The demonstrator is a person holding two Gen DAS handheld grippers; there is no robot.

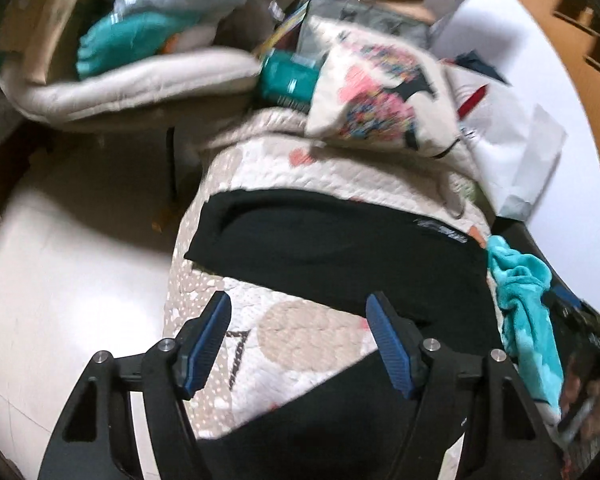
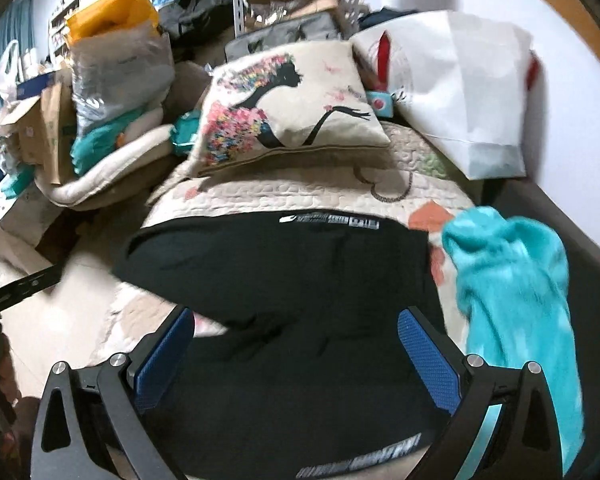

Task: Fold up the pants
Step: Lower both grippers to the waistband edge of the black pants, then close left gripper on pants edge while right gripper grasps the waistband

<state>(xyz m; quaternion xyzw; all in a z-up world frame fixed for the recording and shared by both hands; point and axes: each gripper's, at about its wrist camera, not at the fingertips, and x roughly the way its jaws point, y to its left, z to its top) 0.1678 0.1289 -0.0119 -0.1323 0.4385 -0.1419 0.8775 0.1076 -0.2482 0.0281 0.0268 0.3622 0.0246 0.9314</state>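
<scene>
on the quilt lie the black pants, a teal cloth beside them. both the left gripper and right gripper hang above, spread wide, gripping nothing.

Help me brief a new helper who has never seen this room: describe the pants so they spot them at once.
Find the quilted cream bedspread in front of the pillow printed with a woman's silhouette. The pants lie spread flat across it, beside a fluffy turquoise cloth. They are the only black garment there, with white lettering on them.
</scene>
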